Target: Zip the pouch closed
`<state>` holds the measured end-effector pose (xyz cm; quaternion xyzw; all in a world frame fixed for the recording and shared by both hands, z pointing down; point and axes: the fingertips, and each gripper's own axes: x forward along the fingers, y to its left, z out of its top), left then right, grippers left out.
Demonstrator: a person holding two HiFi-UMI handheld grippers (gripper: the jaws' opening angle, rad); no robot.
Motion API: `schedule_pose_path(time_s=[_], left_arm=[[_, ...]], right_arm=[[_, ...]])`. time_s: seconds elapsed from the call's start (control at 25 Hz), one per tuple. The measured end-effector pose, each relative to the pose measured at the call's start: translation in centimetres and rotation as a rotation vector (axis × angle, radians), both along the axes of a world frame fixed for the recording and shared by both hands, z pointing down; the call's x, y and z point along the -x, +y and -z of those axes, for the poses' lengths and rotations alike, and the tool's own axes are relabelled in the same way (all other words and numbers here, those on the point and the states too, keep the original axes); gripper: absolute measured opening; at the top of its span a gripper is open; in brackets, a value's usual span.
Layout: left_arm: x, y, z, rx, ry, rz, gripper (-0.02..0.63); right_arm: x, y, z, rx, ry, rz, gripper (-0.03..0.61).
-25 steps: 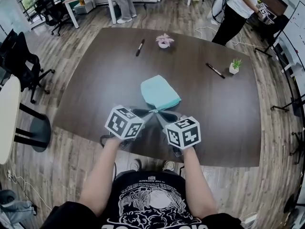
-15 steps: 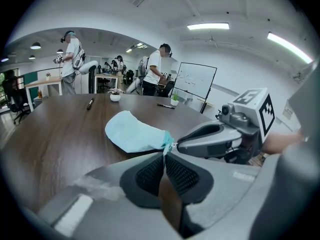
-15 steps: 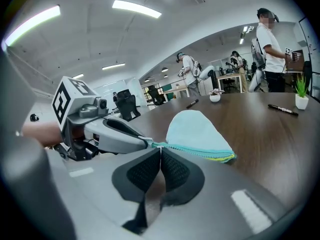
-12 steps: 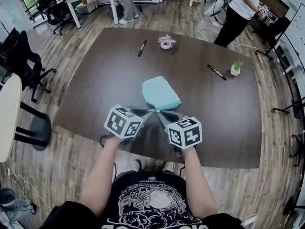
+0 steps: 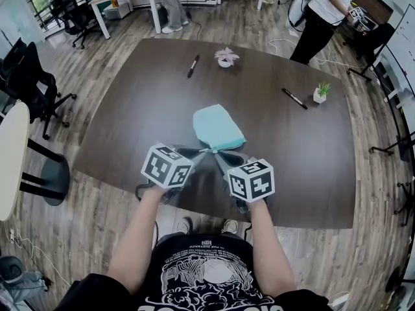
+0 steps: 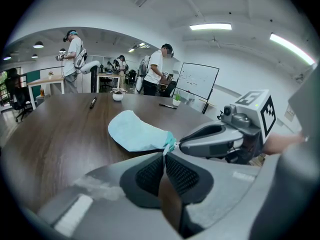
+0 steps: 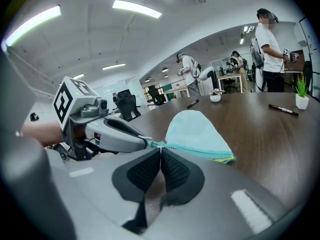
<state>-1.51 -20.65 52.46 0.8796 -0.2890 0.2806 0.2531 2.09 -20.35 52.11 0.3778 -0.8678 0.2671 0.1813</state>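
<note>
Head view: the light-blue pouch (image 5: 218, 127) lies on the dark table (image 5: 142, 102). Its near corner sits where the left tool (image 5: 207, 151) and right tool (image 5: 217, 153) meet.

Left gripper view: the left tool's jaws are pressed together on the pouch's corner tab.

Right gripper view: the right tool's jaws pinch the teal zipper (image 7: 200, 153) at its end, just beside the left tool's tip.

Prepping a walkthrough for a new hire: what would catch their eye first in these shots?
The teal pouch lies mid-table on the dark table, zipper edge nearest the person. At its near corner the left gripper and right gripper meet tip to tip, both jaws shut on the pouch's zipper end. Farther off sit a marker beside a pink potted plant, and a second marker beside a green potted plant.
</note>
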Motion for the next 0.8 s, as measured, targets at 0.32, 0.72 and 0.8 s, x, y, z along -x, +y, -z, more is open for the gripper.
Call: schedule_pose_path(time_s=[0.32, 0.72, 0.8], left_arm=[[0.53, -0.24, -0.13, 0.005, -0.013, 0.026, 0.023], [0.66, -0.17, -0.29, 0.006, -0.016, 0.038, 0.023], [0.62, -0.17, -0.33, 0.008, -0.018, 0.041, 0.023]], right_arm=[[-0.42, -0.14, -0.18, 0.005, 0.006, -0.017, 0.005], [-0.39, 0.12, -0.28, 0.006, 0.006, -0.019, 0.005], [-0.47, 0.16, -0.33, 0.007, 0.006, -0.019, 0.005]])
